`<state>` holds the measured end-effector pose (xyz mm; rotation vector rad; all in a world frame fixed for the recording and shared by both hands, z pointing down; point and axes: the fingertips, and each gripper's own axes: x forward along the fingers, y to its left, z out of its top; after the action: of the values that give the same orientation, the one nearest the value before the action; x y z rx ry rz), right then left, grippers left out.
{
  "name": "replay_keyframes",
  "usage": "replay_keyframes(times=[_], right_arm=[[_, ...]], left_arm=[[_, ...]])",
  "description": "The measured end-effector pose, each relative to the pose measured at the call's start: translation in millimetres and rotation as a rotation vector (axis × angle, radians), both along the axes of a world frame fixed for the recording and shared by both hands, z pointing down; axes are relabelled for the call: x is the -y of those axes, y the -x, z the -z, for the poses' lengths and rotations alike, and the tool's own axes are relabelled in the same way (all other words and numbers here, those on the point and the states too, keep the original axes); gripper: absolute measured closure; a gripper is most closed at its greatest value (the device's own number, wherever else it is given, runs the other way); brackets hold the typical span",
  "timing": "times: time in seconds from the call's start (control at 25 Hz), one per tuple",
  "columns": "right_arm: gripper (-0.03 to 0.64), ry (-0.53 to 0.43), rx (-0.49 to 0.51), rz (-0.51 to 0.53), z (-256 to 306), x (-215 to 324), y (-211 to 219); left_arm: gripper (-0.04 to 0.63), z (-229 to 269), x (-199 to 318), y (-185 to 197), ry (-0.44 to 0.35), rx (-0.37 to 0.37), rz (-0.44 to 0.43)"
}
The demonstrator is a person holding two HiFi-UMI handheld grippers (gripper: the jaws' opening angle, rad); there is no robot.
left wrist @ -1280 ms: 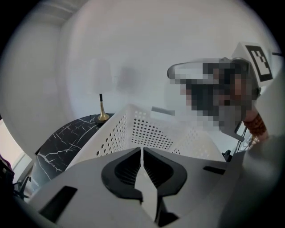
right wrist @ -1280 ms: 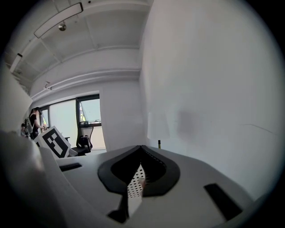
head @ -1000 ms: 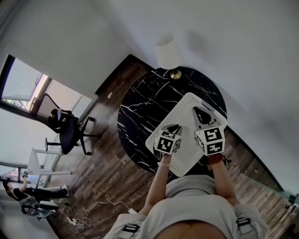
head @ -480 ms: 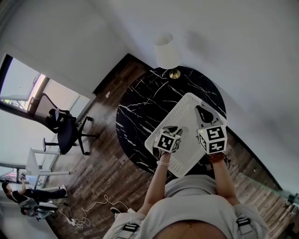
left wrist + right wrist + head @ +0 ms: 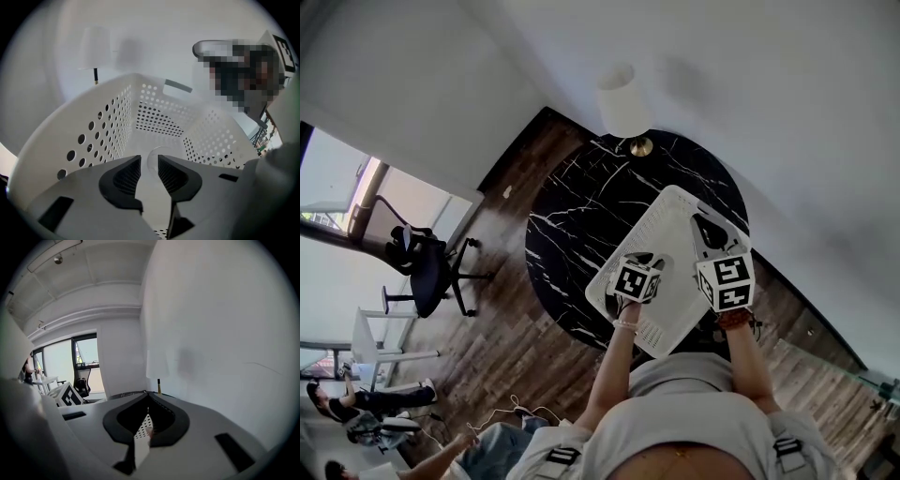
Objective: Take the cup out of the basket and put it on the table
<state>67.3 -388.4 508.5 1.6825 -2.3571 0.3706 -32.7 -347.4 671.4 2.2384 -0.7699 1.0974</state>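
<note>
The clear cup [image 5: 153,151] is hard to make out. Only the left gripper view shows it, as a pale curved rim on the floor of the white basket [image 5: 108,126], toward the middle. It stands in the gap just past the jaw tips of the left gripper [image 5: 149,165]. Its lower part is cut off behind the jaws. From the head view it is hidden under the left gripper [image 5: 643,259], which points down into the basket [image 5: 670,225].

The left jaws have just been opening and stand wide apart, their pads clear of the cup and holding nothing.

The right gripper [image 5: 148,399] is closed on the basket's rim, with a strip of the perforated wall [image 5: 144,426] pinched between its pads. In the head view the right gripper [image 5: 705,231] sits at the basket's right side.

The basket's walls ring the cup closely, and the top is open.

The basket lies on the round black table [image 5: 581,216], and its near corner seems to reach the table's edge. Bare tabletop spreads left of the basket. A lamp [image 5: 623,101] stands beyond the basket at the table's far rim.
</note>
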Motion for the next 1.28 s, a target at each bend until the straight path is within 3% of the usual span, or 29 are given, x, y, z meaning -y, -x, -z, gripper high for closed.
replay_keyframes(times=[0.36, 0.68, 0.96, 1.28], right_arm=[[0.607, 0.010, -0.019, -0.057, -4, -5, -20], [0.607, 0.003, -0.009, -0.101, 0, -10, -32], [0.607, -0.006, 0.009, -0.121, 4, -14, -39], [0.607, -0.012, 0.032, -0.149, 6, -18, -50]], left_arm=[[0.491, -18, -1, -4, 0.073, -0.020, -0.023], [0.491, -27, -1, -10, 0.126, 0.016, -0.097], [0.492, -38, -5, -13, 0.161, 0.110, -0.186], [0.494, -48, -2, -14, 0.150, 0.121, -0.165]])
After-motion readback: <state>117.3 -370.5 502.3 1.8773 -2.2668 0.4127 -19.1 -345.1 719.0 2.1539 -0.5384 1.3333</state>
